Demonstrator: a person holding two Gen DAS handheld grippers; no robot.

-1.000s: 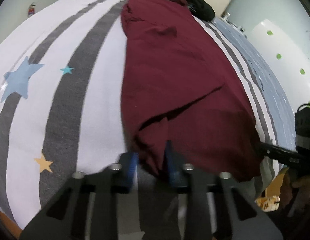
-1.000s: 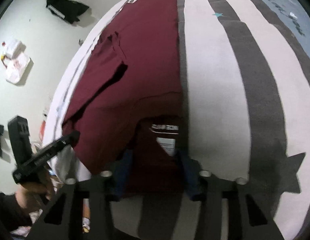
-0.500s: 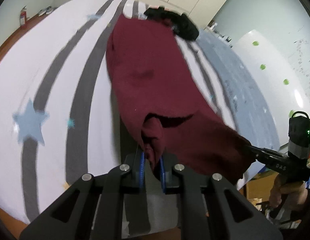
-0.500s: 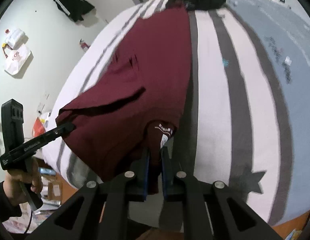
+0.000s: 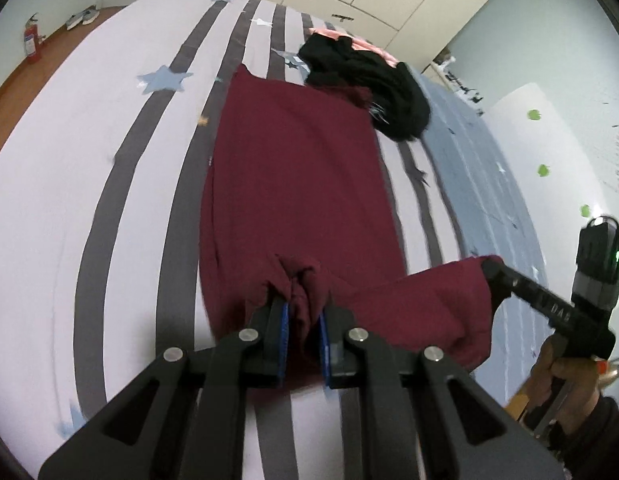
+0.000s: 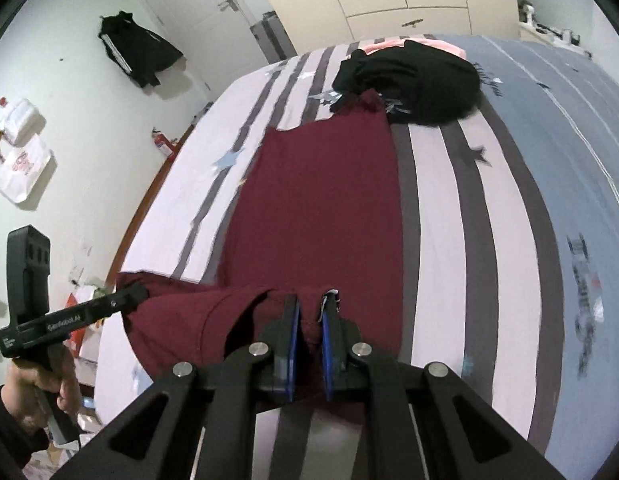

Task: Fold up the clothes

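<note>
Now, starting at my left: the left gripper (image 5: 303, 312) is pinched tight on a bunched corner of the maroon garment (image 5: 297, 168), its blue pads (image 5: 284, 332) pressing the cloth from both sides. That garment lies lengthwise down the striped bedspread (image 5: 121, 160), its near end lifted off the bed between my two tools and its far end flat, touching the black clothes pile (image 5: 373, 88) at the head of the bed. Beside that pile a bit of pink fabric (image 6: 393, 45) peeks out.

Moving right, the raised near edge stretches across to the right gripper (image 6: 309, 320), which is likewise clamped on the other corner; a small white tag (image 6: 331, 293) shows at its fingertip, so this may be the collar end, though the blur keeps me from being sure. Each camera also shows my other hand's tool off to the side, holding its share of the hem.

I judge the step to be the lengthwise fold: both near corners gripped and raised, not yet carried over. Next I need to move both grippers forward together, level and evenly spaced, lay the near edge onto the far part, and stop short of the black pile so nothing snags before I release.
</note>
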